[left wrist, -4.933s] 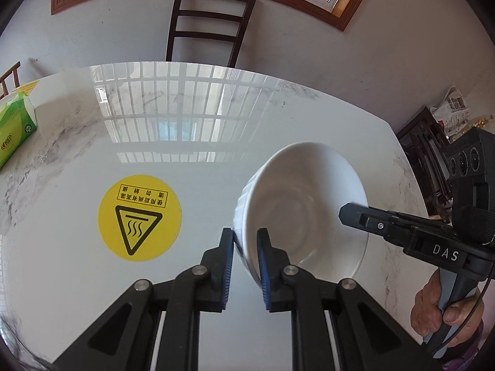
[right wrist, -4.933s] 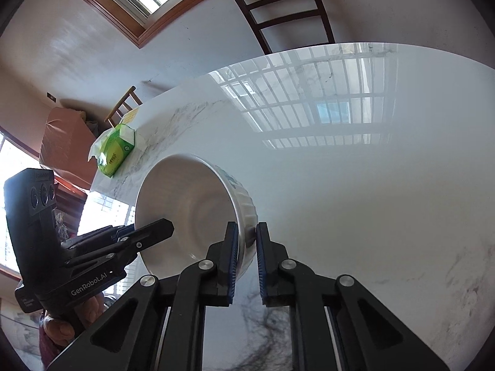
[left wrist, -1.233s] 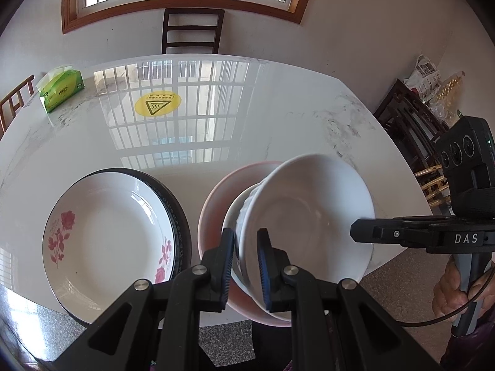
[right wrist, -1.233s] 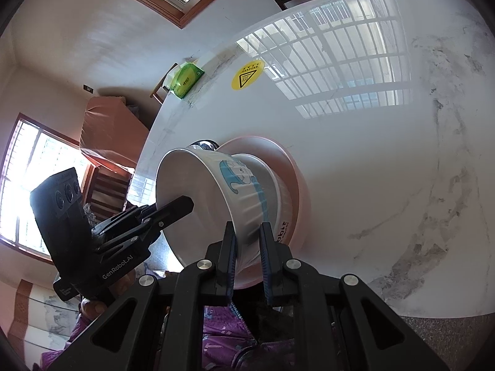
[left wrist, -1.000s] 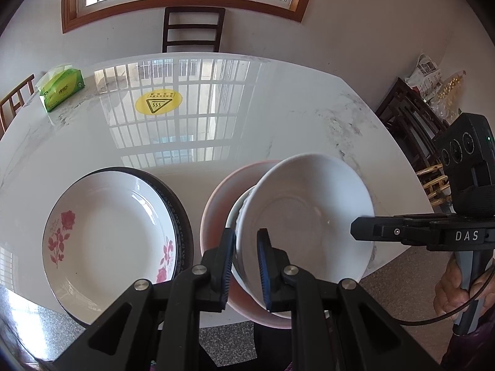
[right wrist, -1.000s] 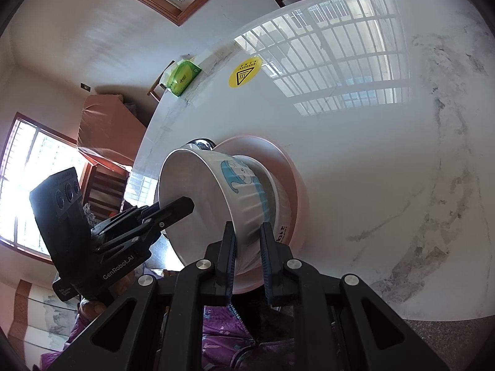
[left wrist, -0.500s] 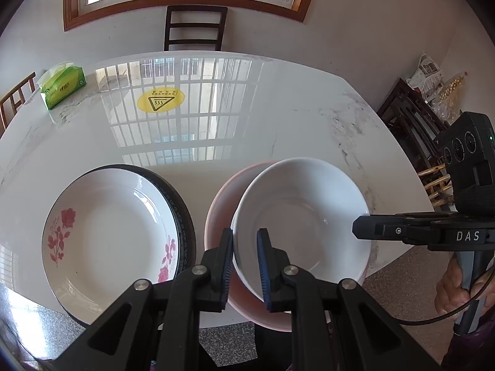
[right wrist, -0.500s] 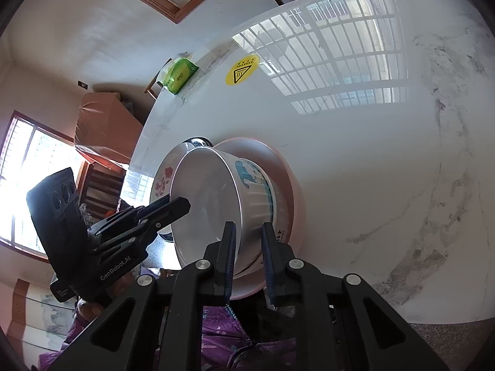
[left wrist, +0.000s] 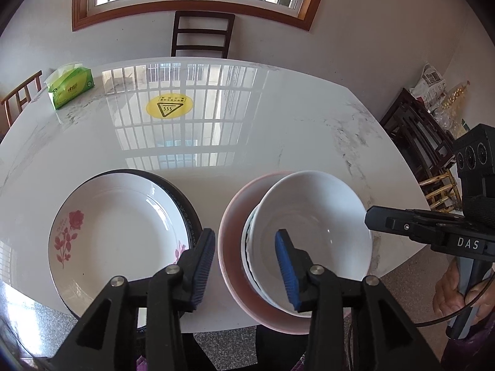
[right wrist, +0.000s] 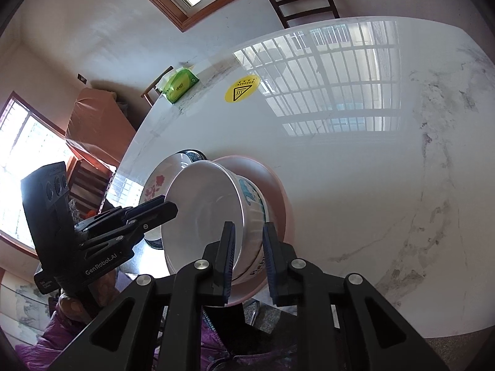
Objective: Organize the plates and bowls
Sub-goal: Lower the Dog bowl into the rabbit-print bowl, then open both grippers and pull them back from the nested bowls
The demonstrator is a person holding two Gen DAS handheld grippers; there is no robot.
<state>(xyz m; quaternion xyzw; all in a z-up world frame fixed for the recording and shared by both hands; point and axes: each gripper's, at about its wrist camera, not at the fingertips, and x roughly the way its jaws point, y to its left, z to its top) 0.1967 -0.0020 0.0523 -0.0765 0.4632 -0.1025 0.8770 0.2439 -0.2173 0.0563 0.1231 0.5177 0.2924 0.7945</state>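
Since the frames of a second ago, the white bowl (left wrist: 315, 228) has come down from its tilt and now sits level in another bowl inside the pink bowl (left wrist: 235, 241), at the lower centre of the left wrist view. The left gripper (left wrist: 244, 262) is opening; its blue pads stand wide, clear of the rim on both sides. The right gripper (right wrist: 247, 253) is also opening, more slowly; its narrow jaws are still astride the bowl's wall at the bottom centre of its own view, and I cannot tell if the pads still press.

So the stacking step looks finished, and release is in hand. I judge that the next move needs both grippers to draw back without dragging the rim. The rose-pattern plate (left wrist: 120, 232), lower left, rests on a dark-rimmed plate (left wrist: 185, 204).

Readable writing: "DAS" on the right tool and "GenRobot.AI" on the left tool. The yellow warning sticker (left wrist: 169, 108) and the green tissue pack (left wrist: 69, 88), upper left, carry print too small to read.
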